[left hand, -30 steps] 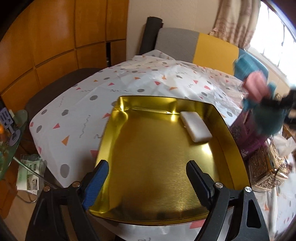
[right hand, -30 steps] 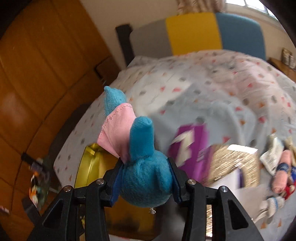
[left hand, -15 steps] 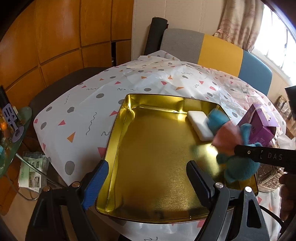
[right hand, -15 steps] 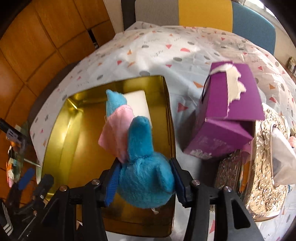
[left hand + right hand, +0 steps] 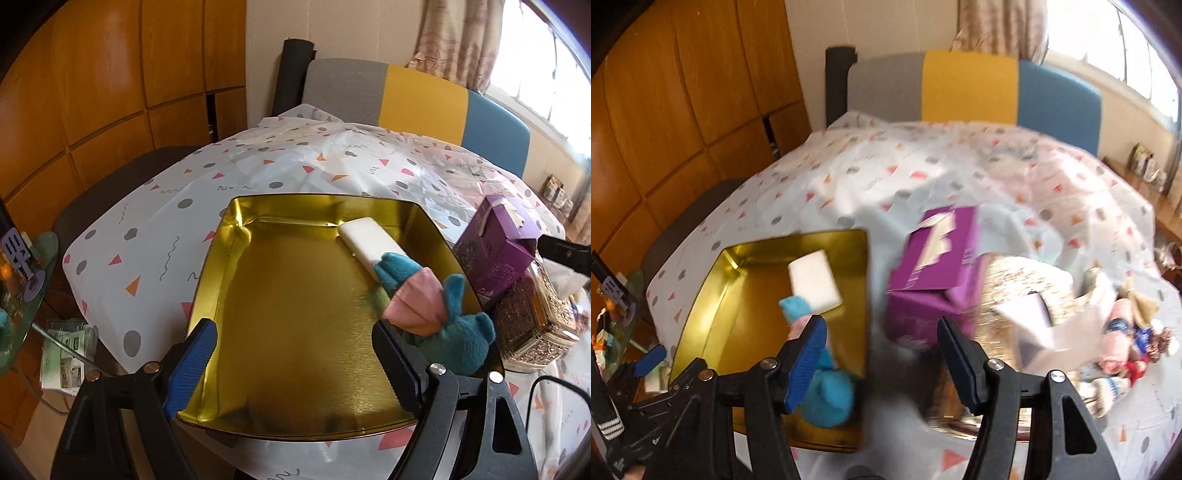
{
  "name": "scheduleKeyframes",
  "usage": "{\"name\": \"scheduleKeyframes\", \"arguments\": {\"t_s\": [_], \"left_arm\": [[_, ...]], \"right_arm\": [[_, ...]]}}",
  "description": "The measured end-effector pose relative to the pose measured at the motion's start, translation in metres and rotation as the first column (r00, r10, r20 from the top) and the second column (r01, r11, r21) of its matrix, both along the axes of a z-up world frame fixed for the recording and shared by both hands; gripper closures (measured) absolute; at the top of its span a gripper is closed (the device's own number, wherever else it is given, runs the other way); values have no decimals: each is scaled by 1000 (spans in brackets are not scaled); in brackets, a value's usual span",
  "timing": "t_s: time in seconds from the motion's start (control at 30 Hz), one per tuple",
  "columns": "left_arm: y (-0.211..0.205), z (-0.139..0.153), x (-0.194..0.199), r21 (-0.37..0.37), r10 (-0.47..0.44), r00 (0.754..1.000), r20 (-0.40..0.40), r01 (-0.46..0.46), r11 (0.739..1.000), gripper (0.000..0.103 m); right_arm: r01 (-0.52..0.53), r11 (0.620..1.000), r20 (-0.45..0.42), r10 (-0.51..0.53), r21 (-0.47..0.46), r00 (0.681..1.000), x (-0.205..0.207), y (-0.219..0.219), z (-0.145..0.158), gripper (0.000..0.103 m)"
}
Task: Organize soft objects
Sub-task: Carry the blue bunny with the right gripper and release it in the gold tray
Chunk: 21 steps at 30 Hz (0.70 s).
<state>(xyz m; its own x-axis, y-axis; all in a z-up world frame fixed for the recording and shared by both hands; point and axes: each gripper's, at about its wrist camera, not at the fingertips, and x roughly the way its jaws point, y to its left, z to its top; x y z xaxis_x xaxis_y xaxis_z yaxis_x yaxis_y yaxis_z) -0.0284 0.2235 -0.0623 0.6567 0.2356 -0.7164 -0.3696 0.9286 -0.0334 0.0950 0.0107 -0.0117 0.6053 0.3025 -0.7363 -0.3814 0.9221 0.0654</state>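
Both claws, left (image 5: pixel 291 363) and right (image 5: pixel 881 354), gape; right view alone shows dolls (image 5: pixel 1128 347) beyond plush (image 5: pixel 827 397).

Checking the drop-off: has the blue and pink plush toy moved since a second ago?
Yes. The blue and pink plush toy left the right gripper and now lies in the gold metal tray.

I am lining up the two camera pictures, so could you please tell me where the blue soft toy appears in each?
Left wrist: the blue soft toy lies lower right, in the gold tray.
Right wrist: the toy is lower left, partly behind a tong finger.
Shared landmark: the white sponge just beyond the toy.
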Motion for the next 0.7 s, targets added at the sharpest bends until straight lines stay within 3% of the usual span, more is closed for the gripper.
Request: {"name": "scheduleKeyframes", "arguments": {"t_s": [0.47,0.7], "left_arm": [[-38,12,4,36,-101,995,1,100,994,16],[-56,16,4,61,-145,989,2,145,988,16]], "right_arm": [[172,984,150,-162,-54,975,-5,-111,24,40],[352,932,178,-332,-91,926,5,-193,18,40]]}}
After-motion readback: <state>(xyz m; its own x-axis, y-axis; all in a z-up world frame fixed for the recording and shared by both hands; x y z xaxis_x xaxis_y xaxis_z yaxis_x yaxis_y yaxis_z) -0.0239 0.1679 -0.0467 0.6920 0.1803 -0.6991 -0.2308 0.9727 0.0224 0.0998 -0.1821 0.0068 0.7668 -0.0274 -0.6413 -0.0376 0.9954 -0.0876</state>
